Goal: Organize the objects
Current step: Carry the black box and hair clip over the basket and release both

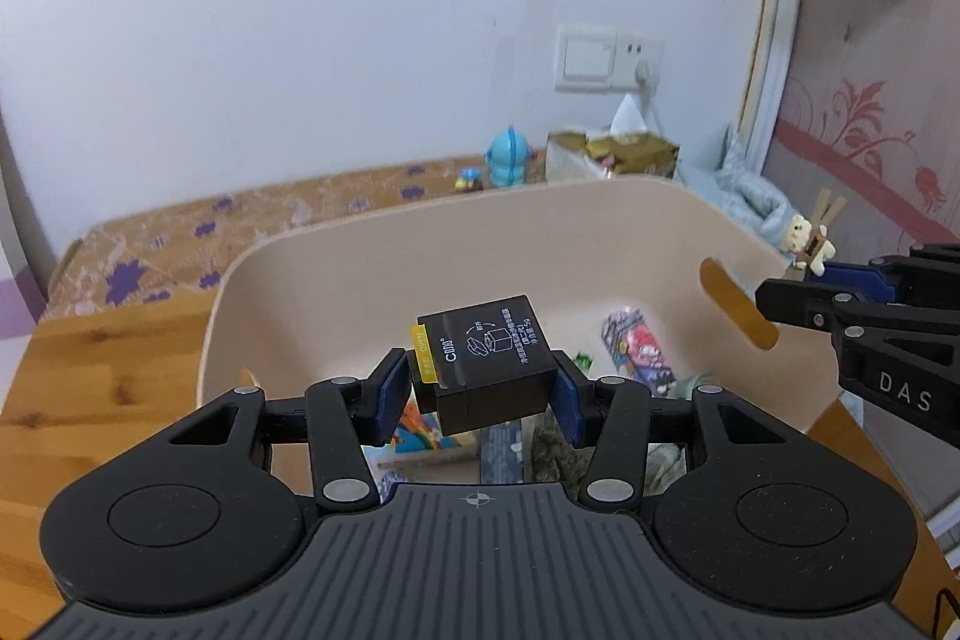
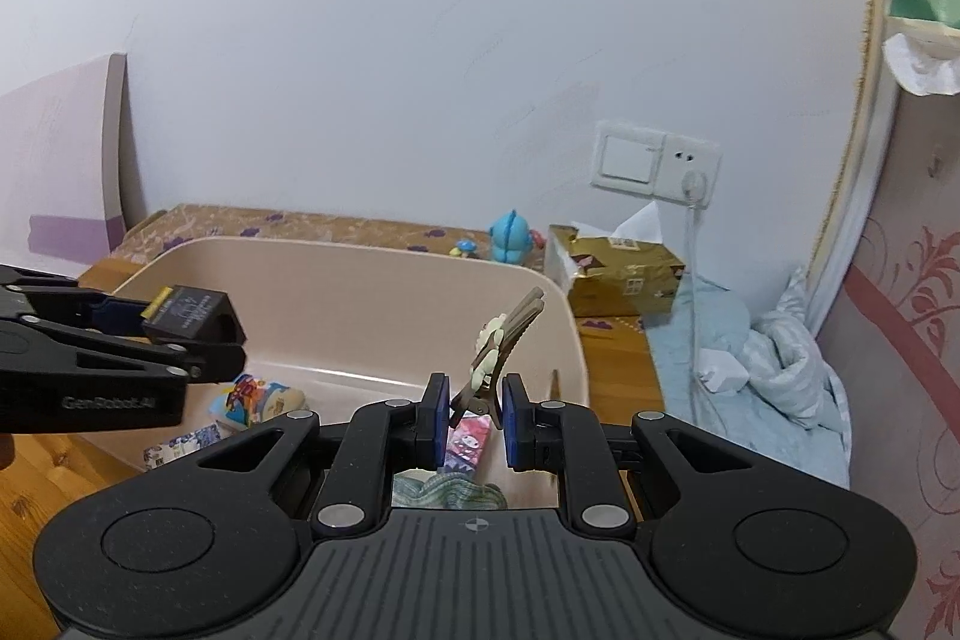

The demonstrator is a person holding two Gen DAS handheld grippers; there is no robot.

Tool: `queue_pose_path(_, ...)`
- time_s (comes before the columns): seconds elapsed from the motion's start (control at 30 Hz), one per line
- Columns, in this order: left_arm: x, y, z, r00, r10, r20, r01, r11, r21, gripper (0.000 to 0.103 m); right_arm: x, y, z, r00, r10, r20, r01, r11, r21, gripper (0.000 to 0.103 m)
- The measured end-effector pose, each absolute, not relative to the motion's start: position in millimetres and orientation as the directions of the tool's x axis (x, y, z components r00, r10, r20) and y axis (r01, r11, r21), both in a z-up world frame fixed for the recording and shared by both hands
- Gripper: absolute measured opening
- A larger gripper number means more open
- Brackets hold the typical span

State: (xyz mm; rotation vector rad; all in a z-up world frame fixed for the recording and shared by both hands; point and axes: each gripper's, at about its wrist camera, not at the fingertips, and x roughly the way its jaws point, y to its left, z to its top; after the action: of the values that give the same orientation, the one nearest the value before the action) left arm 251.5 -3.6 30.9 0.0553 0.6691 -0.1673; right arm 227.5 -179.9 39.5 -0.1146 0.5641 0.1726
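Observation:
My left gripper (image 1: 477,397) is shut on a small black box (image 1: 489,361) with a yellow tab and holds it over the beige bin (image 1: 420,244). It also shows at the left of the right wrist view (image 2: 180,325). My right gripper (image 2: 474,421) is shut on a brown hair clip with a cream bear (image 2: 495,358), held tilted above the bin (image 2: 360,292). The clip also shows in the left wrist view (image 1: 810,235). In the bin lie several packets, a pink one (image 2: 471,442) and a colourful one (image 1: 639,352) among them.
The bin stands on a wooden table (image 1: 102,358). Behind it are a floral-covered ledge (image 1: 270,214), a blue figurine (image 2: 510,235), a gold tissue box (image 2: 618,274) and a wall socket with a cable (image 2: 693,184). Bedding (image 2: 774,370) lies to the right.

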Motion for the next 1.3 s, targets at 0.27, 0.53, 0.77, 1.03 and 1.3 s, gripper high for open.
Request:
queue_pose_path(0.27,269.0,-3.5,14.2,0.724,-0.096,-0.683,0.168,0.985,0.039,0.050,246.5,-167.6,27.3,0.782,0.150,-0.604,-0.242,0.968,-0.073,0.017)
queue_pose_path(0.53,281.2,1.2,2.0,0.658,-0.084,-0.748,0.158,0.987,0.028,0.051,255.8,-162.9,15.3,0.726,0.128,-0.676,-0.262,0.960,-0.099,0.017)
queue_pose_path(0.77,283.7,3.4,4.8,0.634,-0.099,-0.767,0.146,0.989,-0.006,0.056,261.3,-161.5,8.2,0.688,0.124,-0.715,-0.276,0.956,-0.100,0.017)
queue_pose_path(1.03,274.4,1.2,21.5,0.677,-0.090,-0.730,0.127,0.992,-0.004,0.078,253.9,-165.1,13.3,0.707,0.126,-0.696,-0.268,0.958,-0.099,0.053)
queue_pose_path(1.3,255.7,1.0,47.7,0.733,-0.088,-0.675,0.104,0.994,-0.016,0.084,232.9,-177.3,32.7,0.773,0.133,-0.620,-0.233,0.969,-0.084,0.080)
